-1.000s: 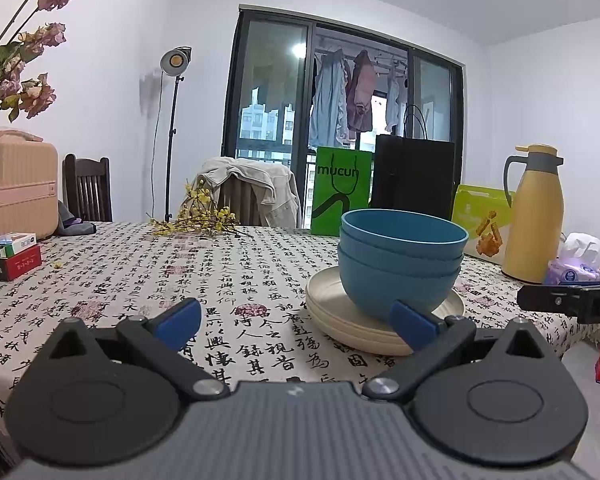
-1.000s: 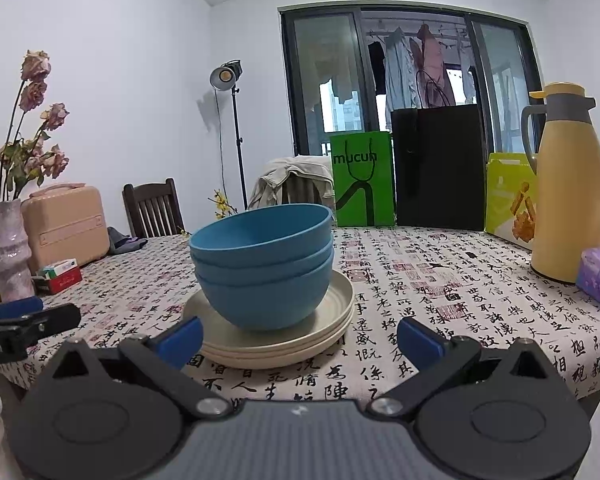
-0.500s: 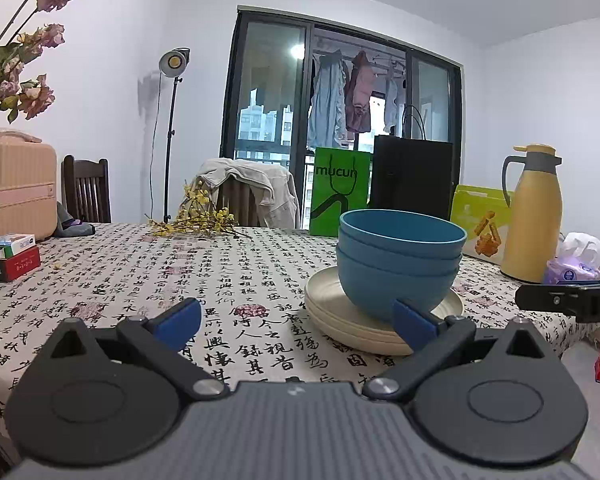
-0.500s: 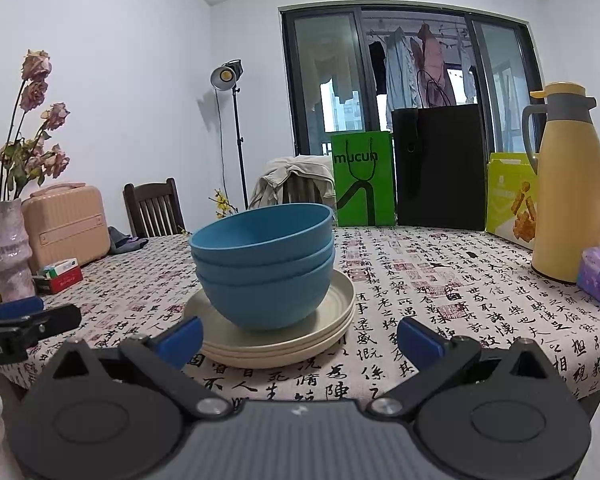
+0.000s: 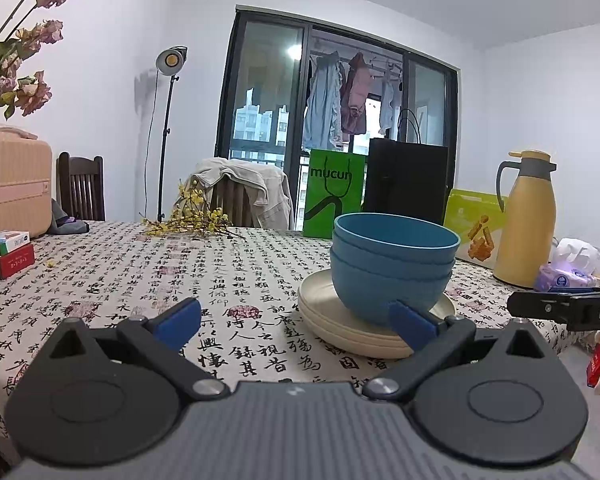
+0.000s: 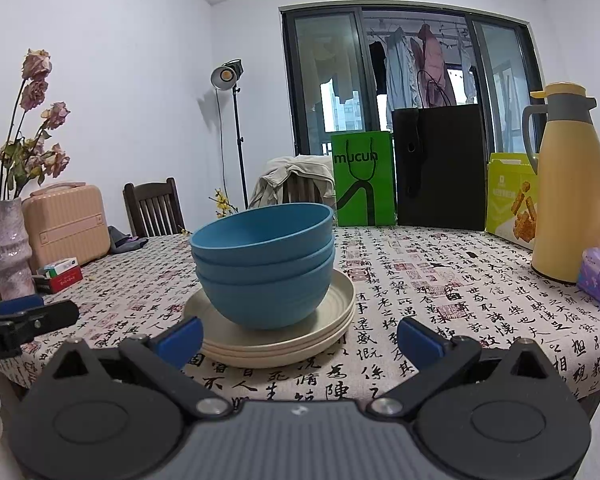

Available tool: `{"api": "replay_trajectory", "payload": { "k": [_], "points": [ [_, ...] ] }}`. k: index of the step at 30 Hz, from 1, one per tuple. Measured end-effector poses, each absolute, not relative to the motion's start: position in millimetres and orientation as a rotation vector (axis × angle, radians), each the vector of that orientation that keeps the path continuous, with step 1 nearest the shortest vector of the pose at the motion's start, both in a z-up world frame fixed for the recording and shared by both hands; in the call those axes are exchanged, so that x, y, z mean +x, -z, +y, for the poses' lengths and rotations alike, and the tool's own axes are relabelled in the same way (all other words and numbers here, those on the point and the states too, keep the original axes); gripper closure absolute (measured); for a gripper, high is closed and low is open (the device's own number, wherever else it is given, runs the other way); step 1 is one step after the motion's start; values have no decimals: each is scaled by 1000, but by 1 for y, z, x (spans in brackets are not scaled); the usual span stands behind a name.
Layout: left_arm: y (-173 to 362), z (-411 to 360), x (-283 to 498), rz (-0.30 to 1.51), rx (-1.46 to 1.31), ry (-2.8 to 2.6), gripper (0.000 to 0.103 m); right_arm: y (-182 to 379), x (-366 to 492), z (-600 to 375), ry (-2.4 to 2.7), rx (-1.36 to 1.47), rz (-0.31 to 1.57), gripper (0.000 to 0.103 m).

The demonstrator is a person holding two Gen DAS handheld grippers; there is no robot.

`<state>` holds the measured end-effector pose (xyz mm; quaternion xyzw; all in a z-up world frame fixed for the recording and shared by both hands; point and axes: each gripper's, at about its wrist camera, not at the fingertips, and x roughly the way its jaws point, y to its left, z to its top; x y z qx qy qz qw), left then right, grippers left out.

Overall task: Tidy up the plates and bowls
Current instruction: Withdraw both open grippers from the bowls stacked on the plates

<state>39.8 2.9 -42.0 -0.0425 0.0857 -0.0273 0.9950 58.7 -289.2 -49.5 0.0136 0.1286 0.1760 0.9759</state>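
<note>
We held both tongs low at the near edge of the counter [image 6: 480,280], each released and gripping nothing: the left tongs [image 5: 296,318] and the right tongs [image 6: 300,338] both showed their blue pads spread wide with only the patterned cloth between them. The task's things were gathered in one pile, three blue bowls [image 6: 262,264] nested inside one another and standing upright on a stack of cream plates [image 6: 284,344], which lay flat on the counter close to that near edge. The relation that mattered was how this pile sat against each pair of tongs. From the right wrist view it lay almost dead ahead, a little to the left of centre, with the left pad just in front of the plates' rim. From the left wrist view the blue bowls [image 5: 392,268] and cream plates [image 5: 332,320] lay off to the right, the right pad overlapping the lowest bowl. So the pile stood between our two hands, and we judged the right tongs better lined up for a straight reach. Round as they were, the bowls offered no long axis, only the rim. A yellow thermos [image 6: 566,192] stood well apart near the right edge.
</note>
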Motion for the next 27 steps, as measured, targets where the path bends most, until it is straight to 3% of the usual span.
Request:
{"api": "replay_trajectory", "payload": {
  "k": [27],
  "points": [
    [41, 7, 42, 174, -118, 63, 0, 54, 62, -286, -361, 16, 277, 0]
  ]
}}
